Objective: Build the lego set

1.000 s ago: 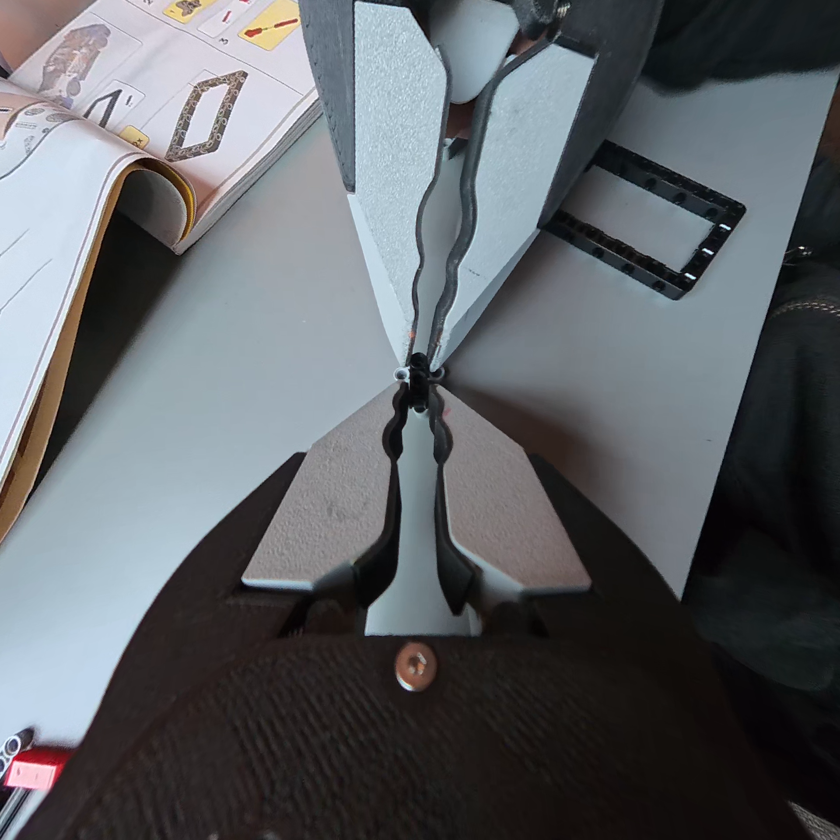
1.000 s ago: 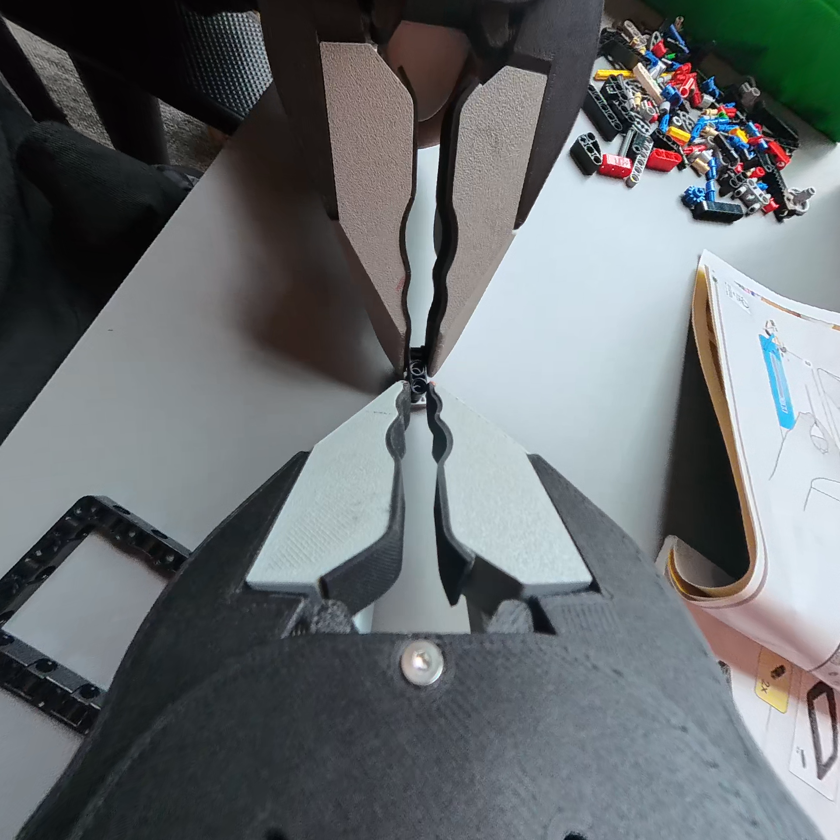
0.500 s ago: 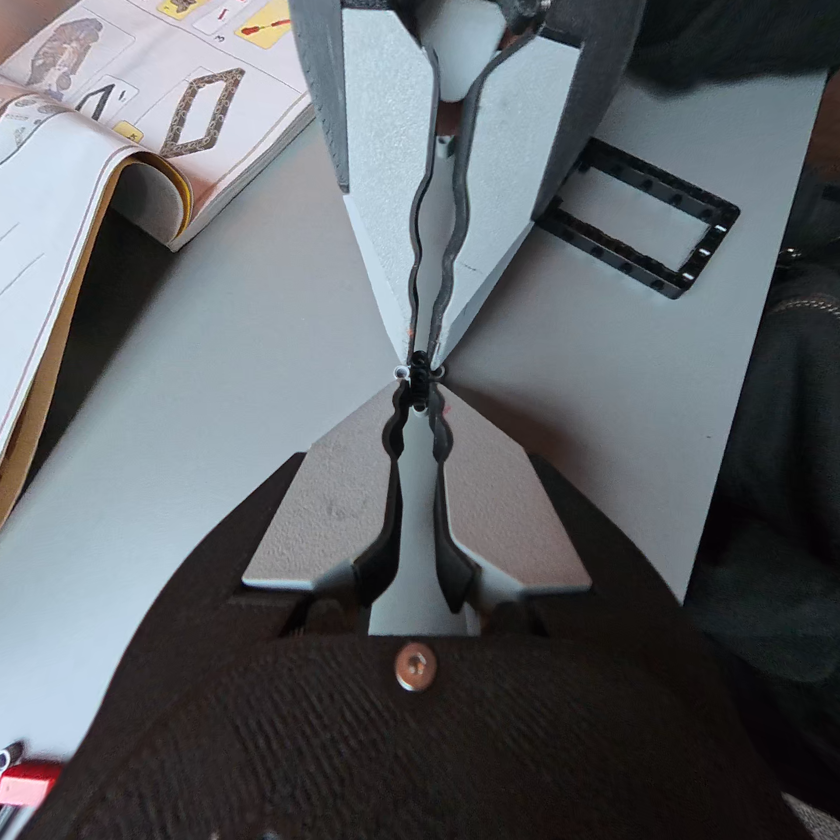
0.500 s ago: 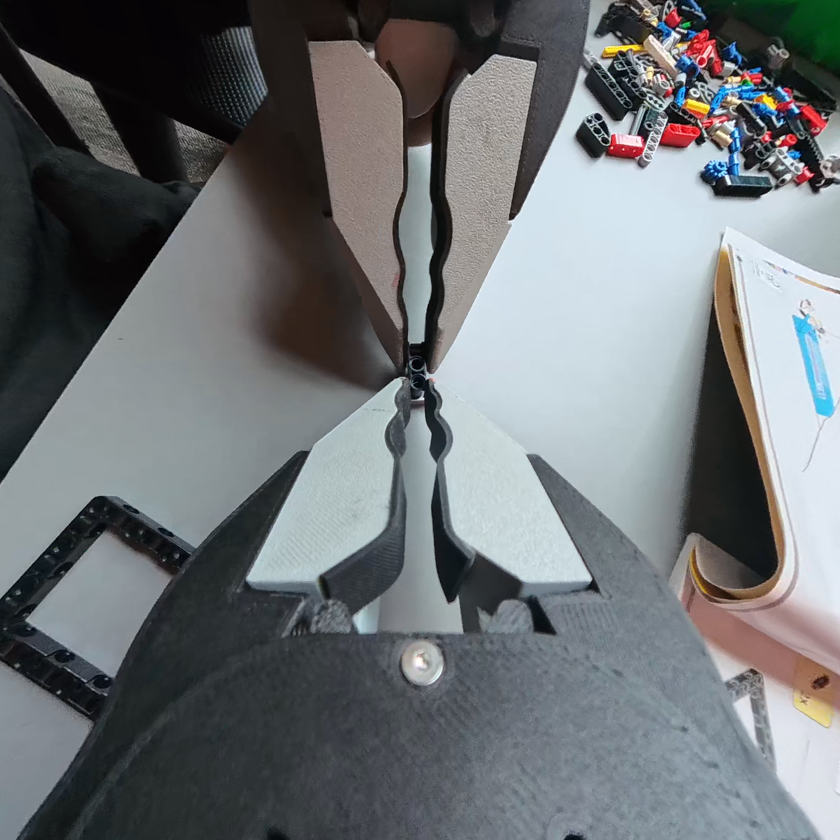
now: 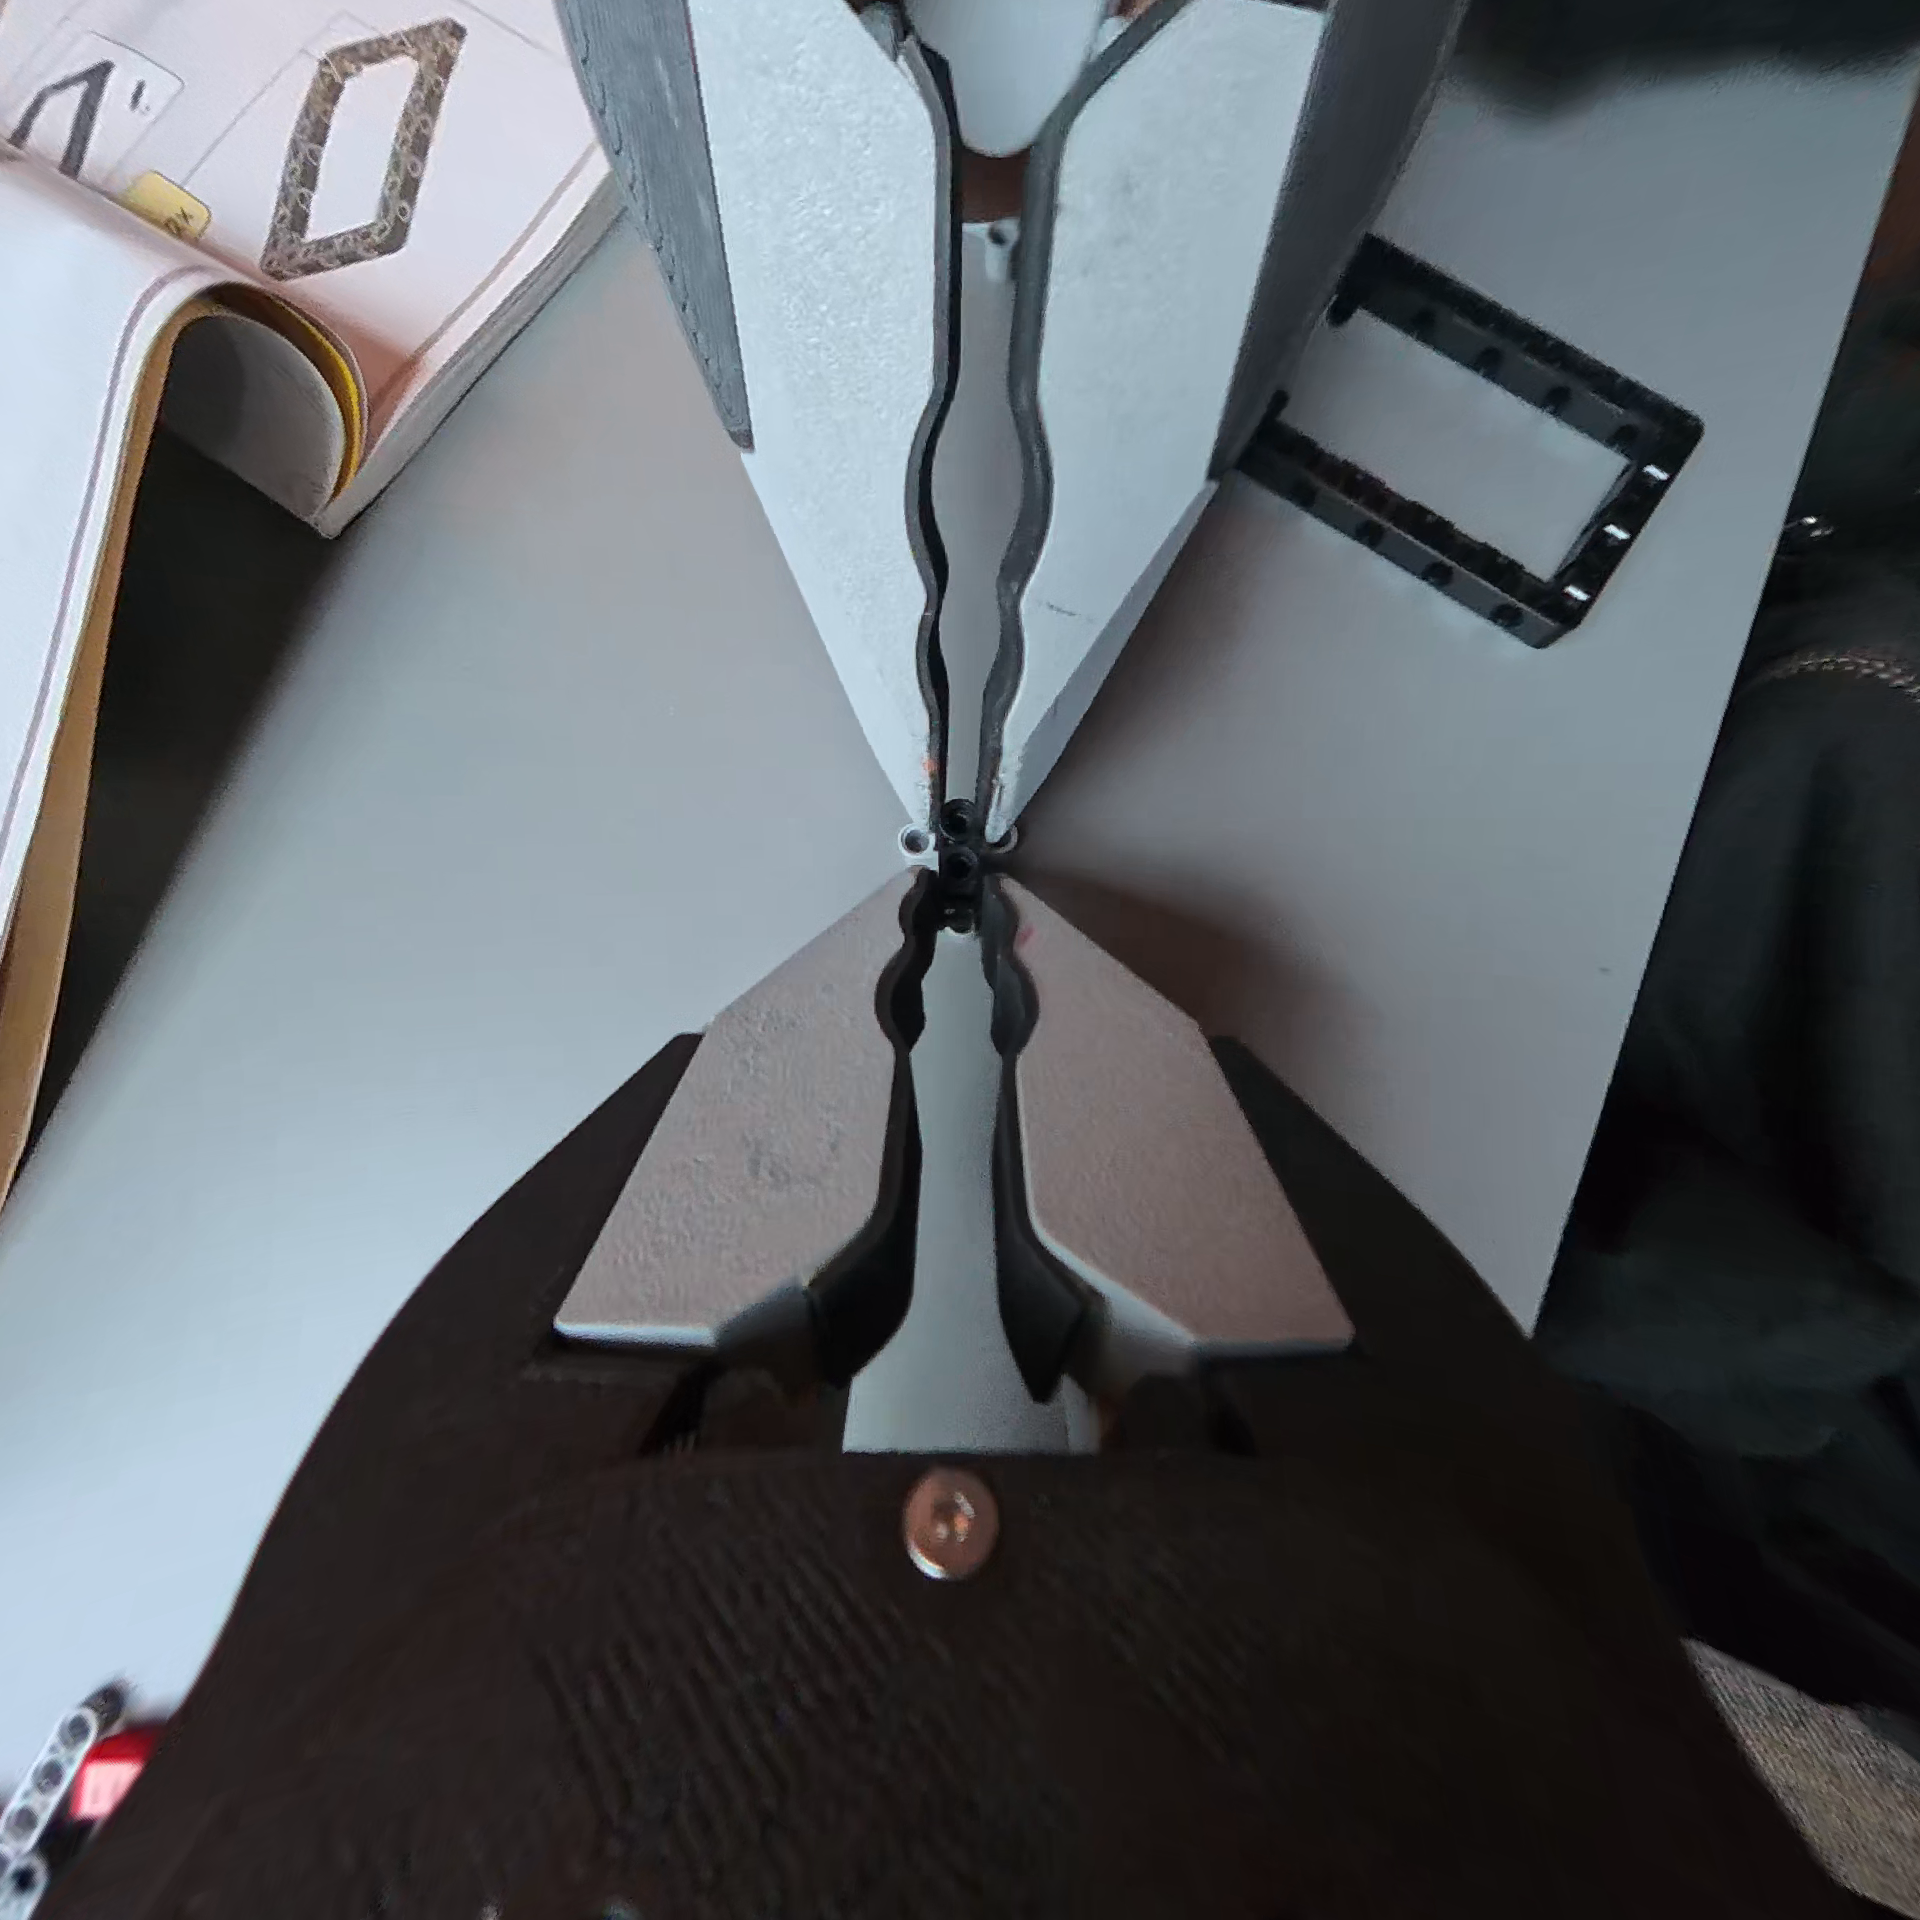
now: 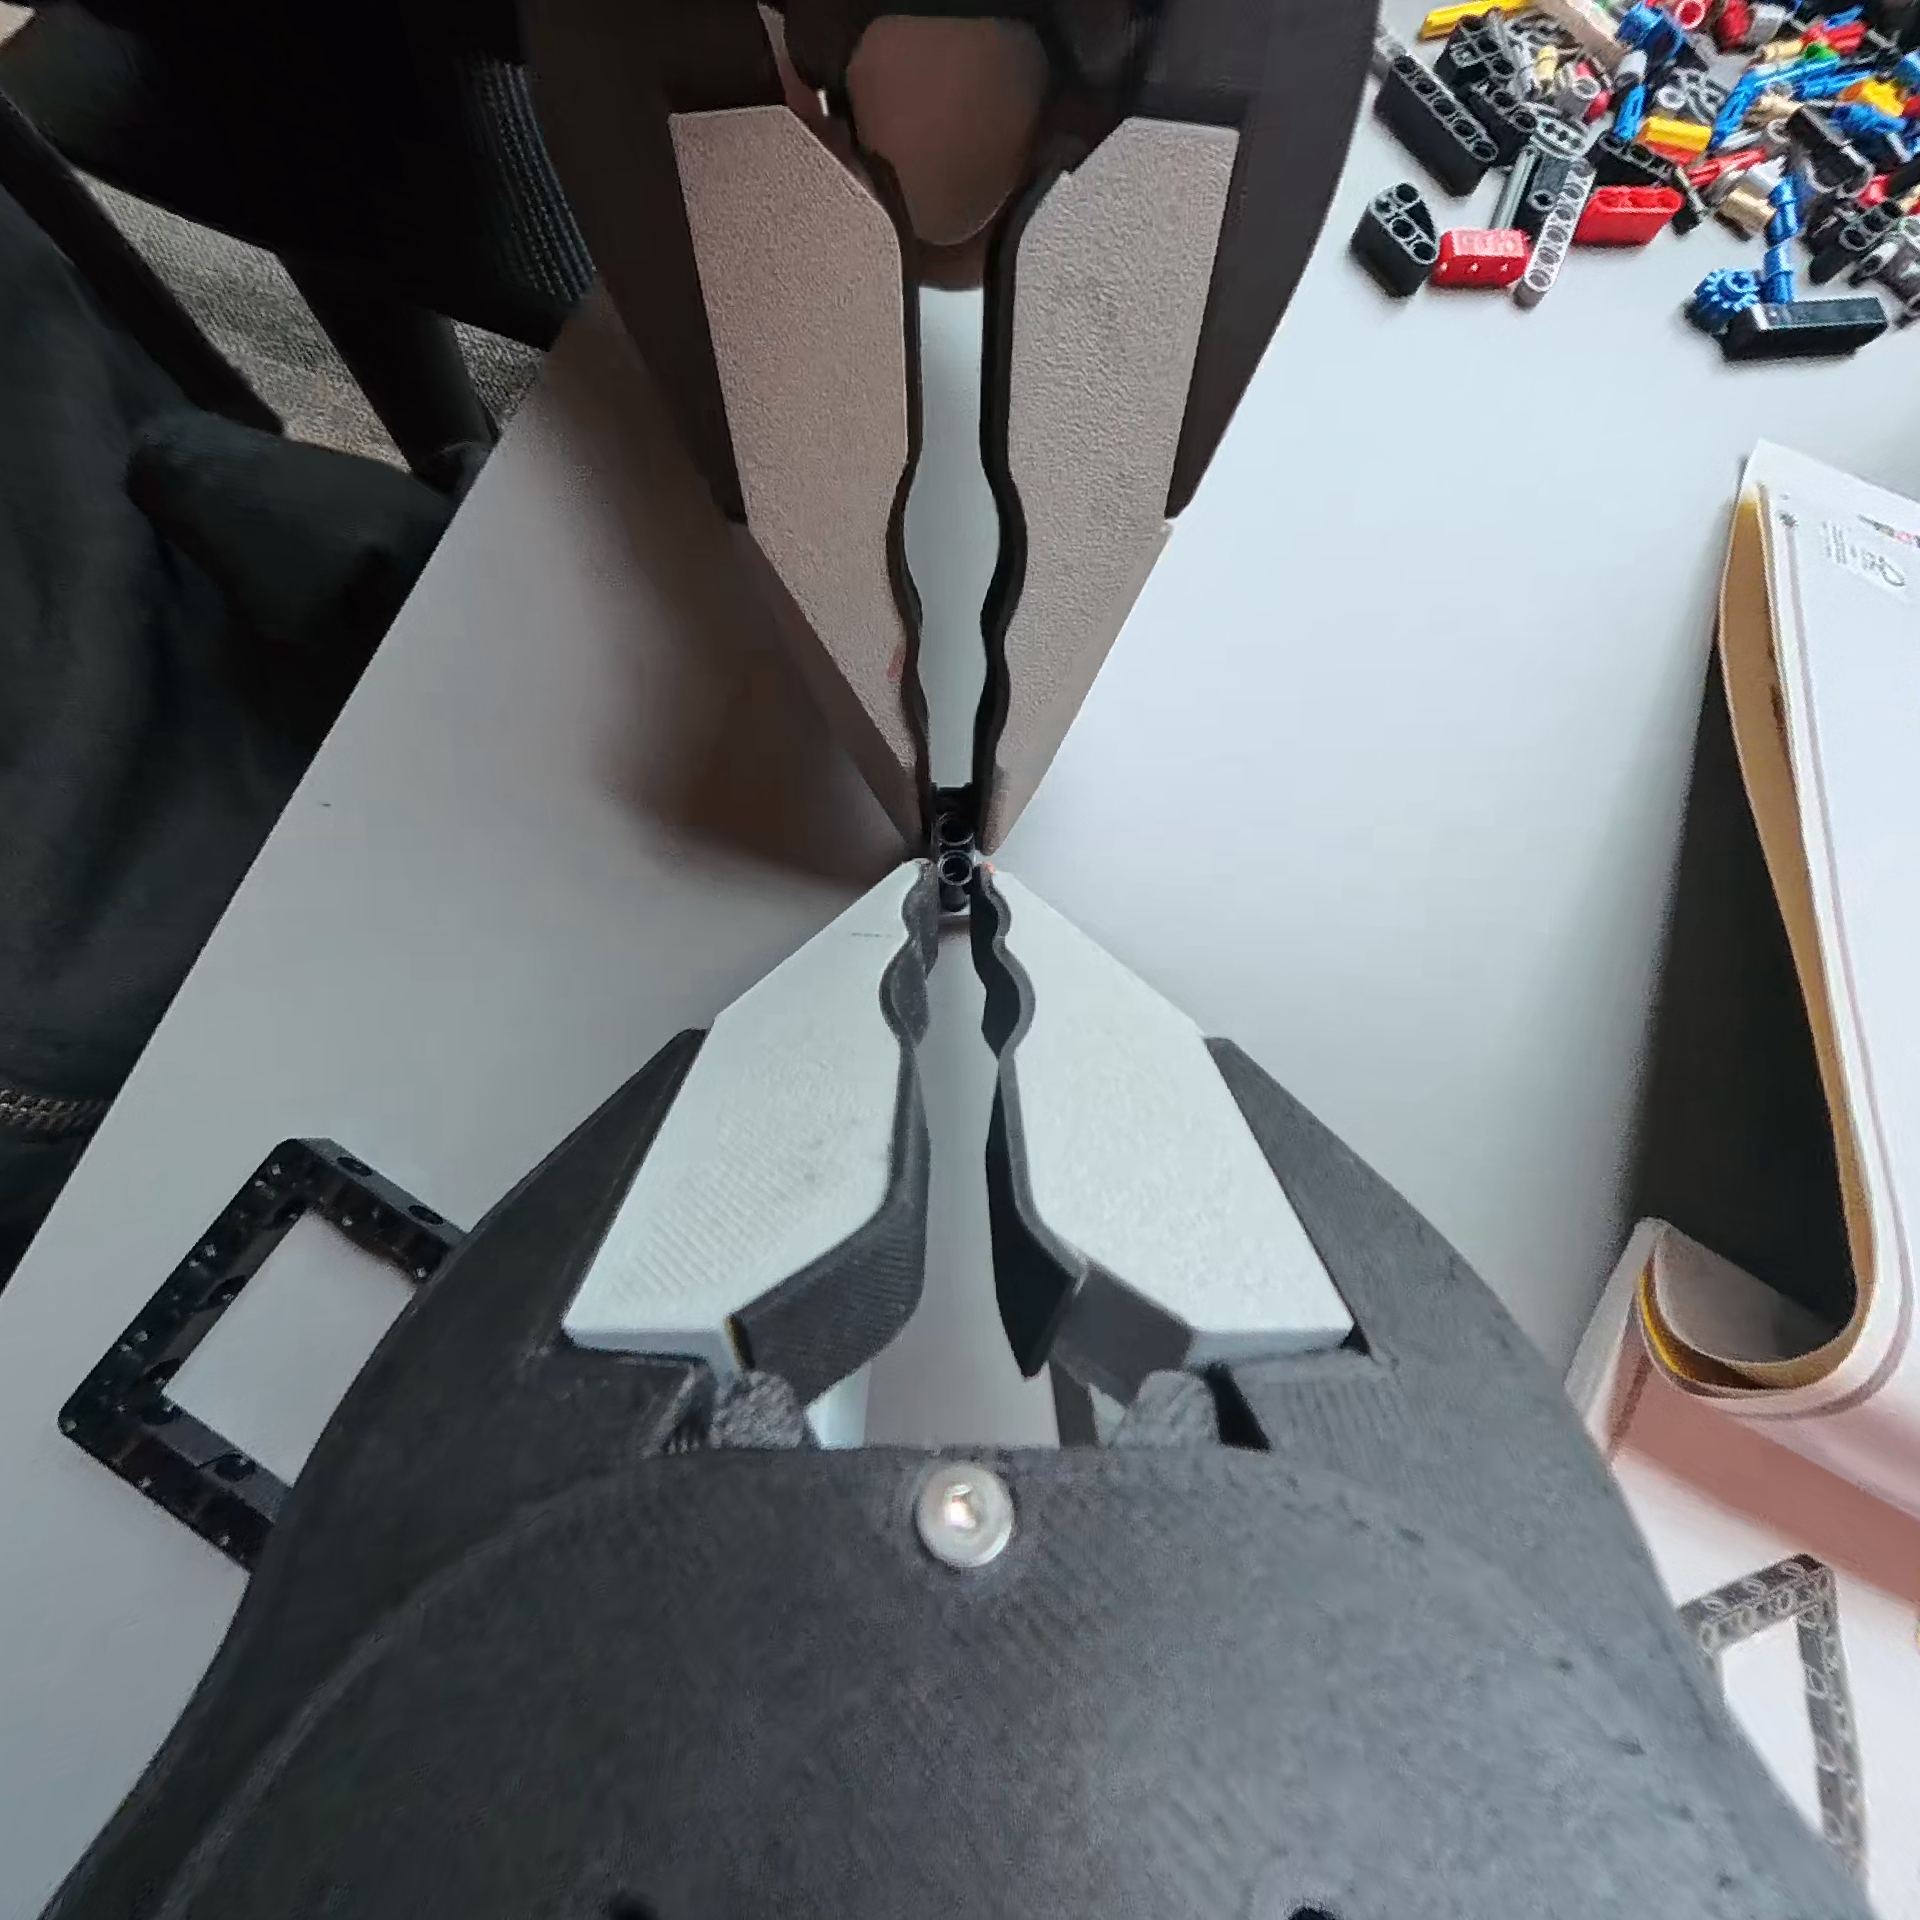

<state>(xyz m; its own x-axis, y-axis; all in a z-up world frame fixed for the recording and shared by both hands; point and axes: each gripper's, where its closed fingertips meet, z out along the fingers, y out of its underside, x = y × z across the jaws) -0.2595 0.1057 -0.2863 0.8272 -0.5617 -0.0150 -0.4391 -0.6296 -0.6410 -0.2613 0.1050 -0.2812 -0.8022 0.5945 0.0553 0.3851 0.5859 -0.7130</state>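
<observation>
My two grippers meet tip to tip above the grey table. A small black lego piece (image 5: 958, 871) with round holes sits between the tips. My left gripper (image 5: 958, 906) is shut on its near end. The right gripper (image 5: 962, 805) comes from above in that view and is shut on its far end. In the right wrist view the same black piece (image 6: 954, 854) is held by my right gripper (image 6: 951, 896) from below and the left gripper (image 6: 954, 805) from above. A black rectangular lego frame (image 5: 1475, 473) lies flat on the table, and shows in the right wrist view (image 6: 223, 1340).
An open instruction booklet (image 5: 208, 301) lies at the left; it also shows in the right wrist view (image 6: 1829, 935). A pile of several loose coloured lego parts (image 6: 1662, 156) sits at the far right. The table edge (image 6: 312, 748) runs along dark clothing. Less than 4 cm separates the two grippers' tips.
Both grippers stay shut on the black piece, tip to tip. The views have shifted slightly; the frame and booklet have moved a little in view.
</observation>
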